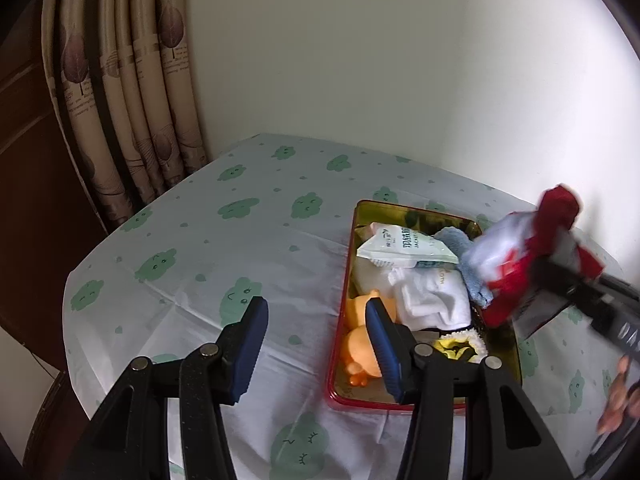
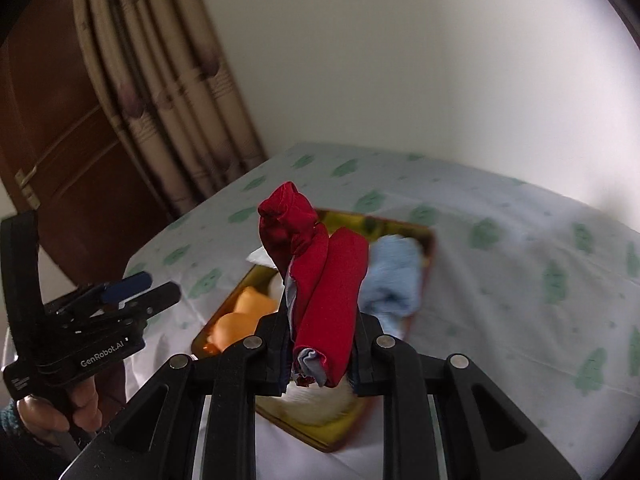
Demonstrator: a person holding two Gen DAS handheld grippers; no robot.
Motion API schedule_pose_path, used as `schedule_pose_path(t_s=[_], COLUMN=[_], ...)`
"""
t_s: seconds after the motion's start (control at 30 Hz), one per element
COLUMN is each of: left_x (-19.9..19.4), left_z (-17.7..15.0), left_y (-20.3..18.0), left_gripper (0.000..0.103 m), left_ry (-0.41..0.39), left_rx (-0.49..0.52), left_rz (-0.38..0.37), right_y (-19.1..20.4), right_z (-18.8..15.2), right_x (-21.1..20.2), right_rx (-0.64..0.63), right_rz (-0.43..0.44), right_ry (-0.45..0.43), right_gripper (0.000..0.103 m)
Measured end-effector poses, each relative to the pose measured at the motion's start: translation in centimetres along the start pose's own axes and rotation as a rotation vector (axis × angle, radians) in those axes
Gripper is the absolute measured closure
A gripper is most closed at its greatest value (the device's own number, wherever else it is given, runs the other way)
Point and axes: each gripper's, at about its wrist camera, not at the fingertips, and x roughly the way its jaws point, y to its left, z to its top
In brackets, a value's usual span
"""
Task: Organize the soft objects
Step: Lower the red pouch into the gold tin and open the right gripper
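The right claw (image 2: pixel 320 344) grips a red cloth (image 2: pixel 324 280) above the tin (image 1: pixel 340 340). The left claw (image 1: pixel 316 344) hangs released, holding nothing.

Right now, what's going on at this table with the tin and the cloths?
A person is sorting soft things into a red-rimmed tin. The right tongs are shut on a rolled red cloth, held in the air above the tin. The left tongs stand open and empty beside it. White socks, a blue cloth and an orange toy already lie inside.
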Motion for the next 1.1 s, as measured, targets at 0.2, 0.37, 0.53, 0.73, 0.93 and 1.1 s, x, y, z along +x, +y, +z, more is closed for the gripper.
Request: schedule_pose_path(t_s=[0.2,0.37,0.53,0.73,0.93,1.1], left_x=[0.2,0.5,0.3,-0.2,-0.2,-0.2], left_z=[-0.3,-0.8,-1.2,-1.3,-1.6,-1.6], left_y=[0.0,-0.3,-0.8,-1.1,-1.0,-0.9], left_gripper=[0.051,0.051,0.051,0.051,0.051,0.051], left_ry=[-0.002,0.006,-0.006,-0.026,-0.019,-0.016], left_rx=[0.015,0.027,0.043,0.049,0.039,0.035], left_rz=[0.050,0.080,0.078,0.078,0.083,0.082], right_y=[1.1,0.3,0.5,0.8,1.8,2.5], right_z=[-0.9,-1.7,-2.0,-2.0,-2.7,-3.5], right_x=[3.8,5.1,4.4,3.0,1.7,1.0], right_rx=[-0.003,0.006,-0.048,-0.075,-0.082,-0.075], right_rz=[0.021,-0.046,-0.148,-0.200,-0.273,-0.300], right_ry=[0.075,0.111,0.079,0.062,0.053,0.066], right_gripper=[0.084,0.073,0.031,0.020,0.013,0.010])
